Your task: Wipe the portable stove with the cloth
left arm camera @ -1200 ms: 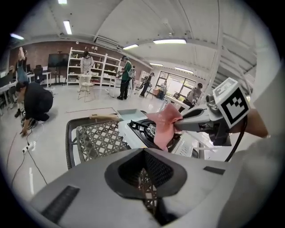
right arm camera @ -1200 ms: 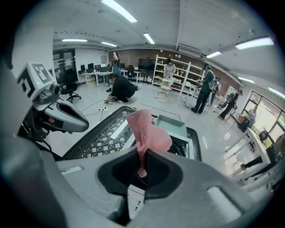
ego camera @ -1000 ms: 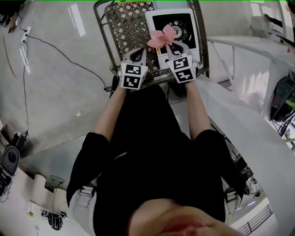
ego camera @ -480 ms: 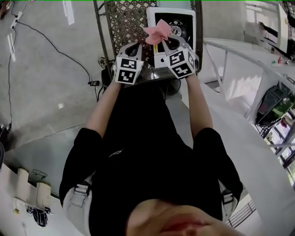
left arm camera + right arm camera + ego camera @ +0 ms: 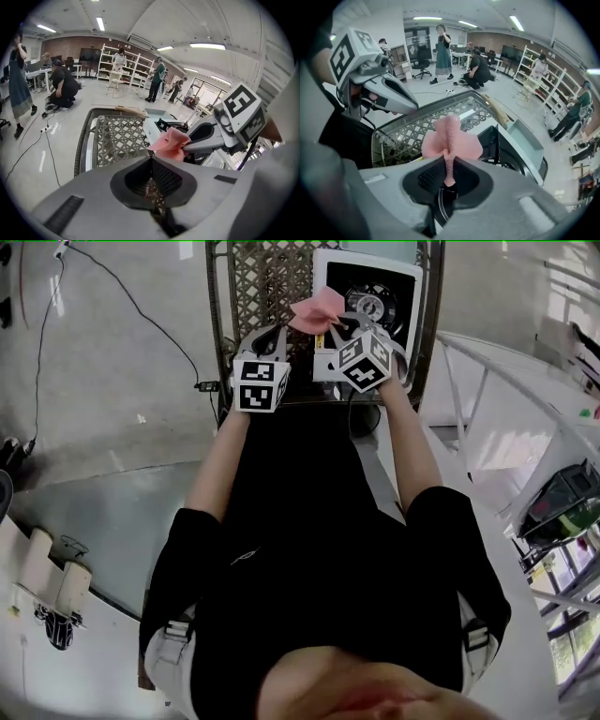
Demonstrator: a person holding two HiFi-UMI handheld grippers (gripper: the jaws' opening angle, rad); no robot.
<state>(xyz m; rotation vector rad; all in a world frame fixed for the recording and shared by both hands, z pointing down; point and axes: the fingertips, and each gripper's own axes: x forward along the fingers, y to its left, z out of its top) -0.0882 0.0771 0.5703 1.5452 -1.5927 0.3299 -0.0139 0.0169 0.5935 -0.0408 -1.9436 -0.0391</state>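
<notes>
**ITEM: PINK CLOTH BROUGHT TO STOVE, WIPE NOT YET BEGUN**

Location. The portable stove (image 5: 375, 282), white-bodied with a black top and a round burner, sat on a lattice-topped bench (image 5: 267, 282). The cloth (image 5: 317, 313), pink and bunched, was over the stove's near left corner. It seemed clear of the surface, though contact could not be settled.

Right gripper (image 5: 330, 326). Its jaws stood narrow, pinching a fold of the cloth, and the rest fanned out above them. The jaws had just been opening a little, yet the cloth was between the pads and looked gripped.

Left gripper (image 5: 281, 334). Its jaws were together with nothing between them. It was poised over the lattice just beside the stove.

Step in hand. This appeared to be the approach, with the cloth being carried in for a first pass.

Next move, as judged. The cloth needs lowering flat onto the stove top, with the pinch firm enough to survive a sweep. The free gripper could steady the stove body.

Markings. The marker cubes (image 5: 364, 360) carried black-and-white square patterns only. No brand, label or lettering on the stove or the cloth could be read.
</notes>
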